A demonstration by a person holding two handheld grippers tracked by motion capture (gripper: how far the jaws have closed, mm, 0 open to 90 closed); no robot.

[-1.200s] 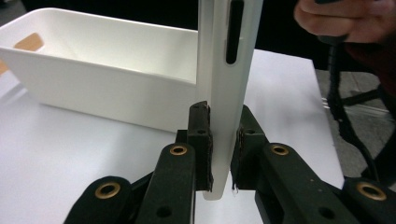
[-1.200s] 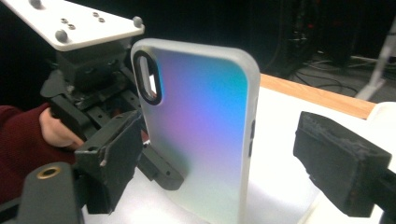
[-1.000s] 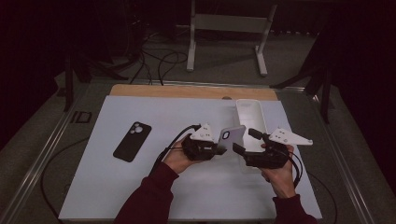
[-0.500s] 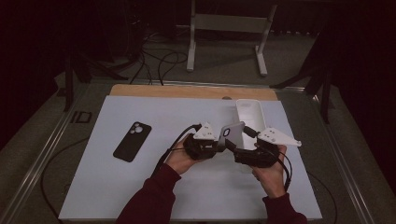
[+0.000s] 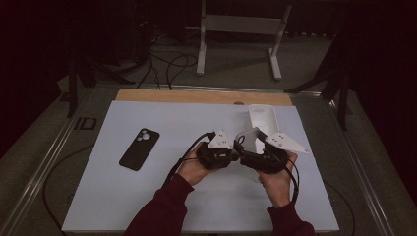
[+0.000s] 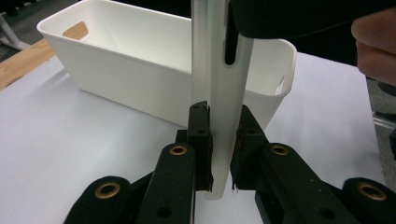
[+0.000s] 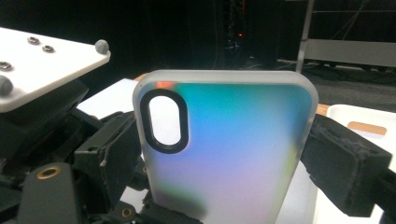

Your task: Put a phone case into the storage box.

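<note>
Right tool (image 5: 248,150) nearer left tool (image 5: 235,147)

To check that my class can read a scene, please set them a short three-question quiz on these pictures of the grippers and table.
1. True or false: the black phone lies in the white bin.
2. The left gripper has its jaws pinched on: A cable, B phone case, C phone?
3. Which container stands on the table?
Key: 1 false, the black phone lies on the table; 2 B, phone case; 3 white bin.
</note>
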